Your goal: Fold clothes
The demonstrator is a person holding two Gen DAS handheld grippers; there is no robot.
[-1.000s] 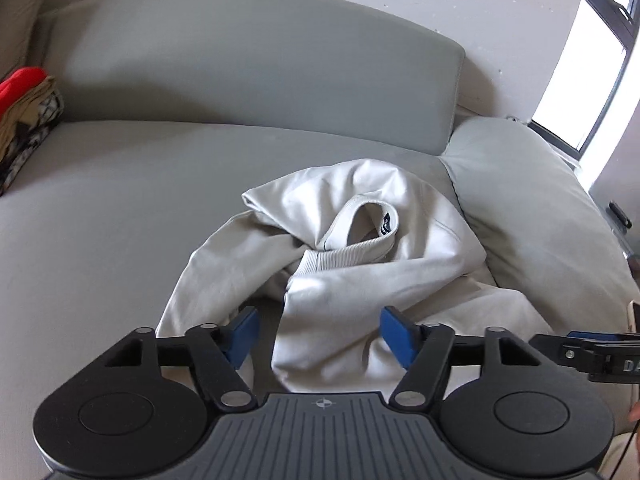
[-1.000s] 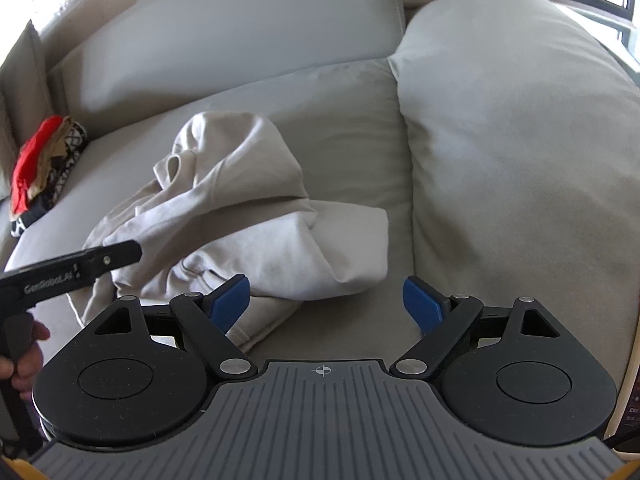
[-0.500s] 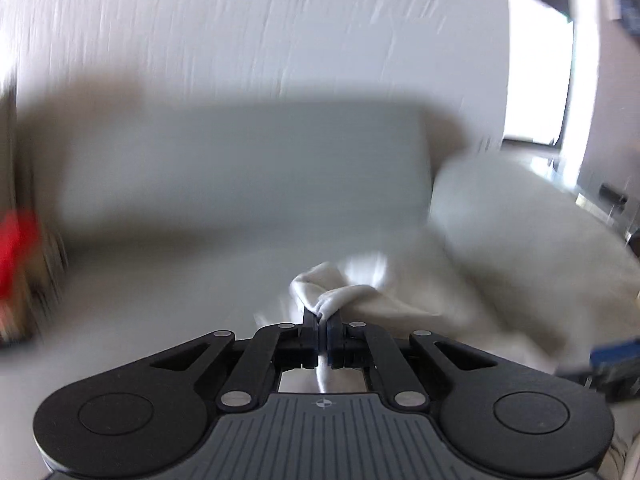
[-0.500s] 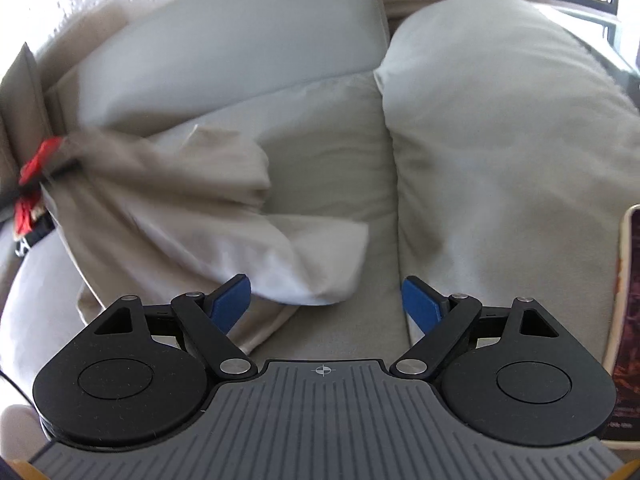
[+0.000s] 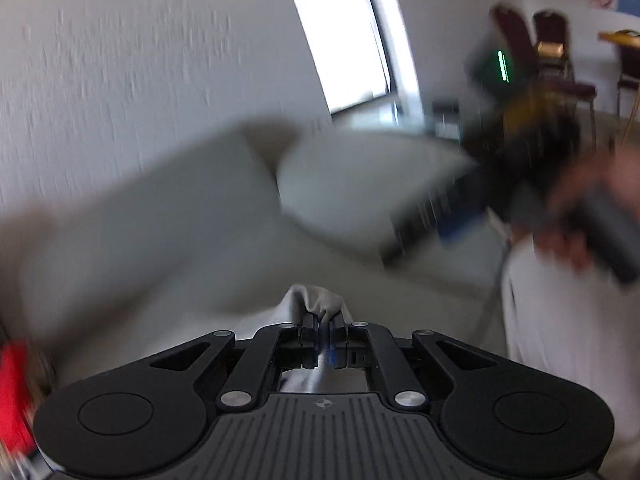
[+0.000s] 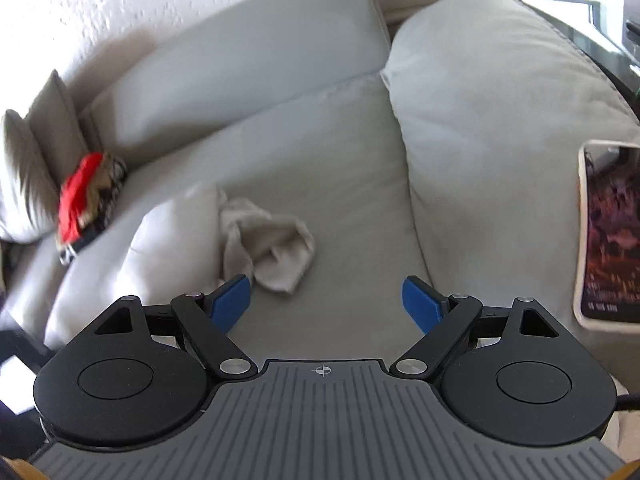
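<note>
- Your left gripper was open over the cream sweatshirt a second ago; now it pinches a fold of it, jaws opening slightly.
- The garment has left the sofa seat's middle and hangs toward the front-left edge.
- Your right gripper stays open and empty, so the spreading is only beginning.

Your left gripper has a fold of the sweatshirt between its pads, jaws easing apart; sofa ahead, wall behind it, window upper right. Your hand sits far right. In the right wrist view the sweatshirt lies on the seat, ahead and left of the right gripper. Clothes pile at far left by the backrest, armrest to the right, phone on it.
</note>
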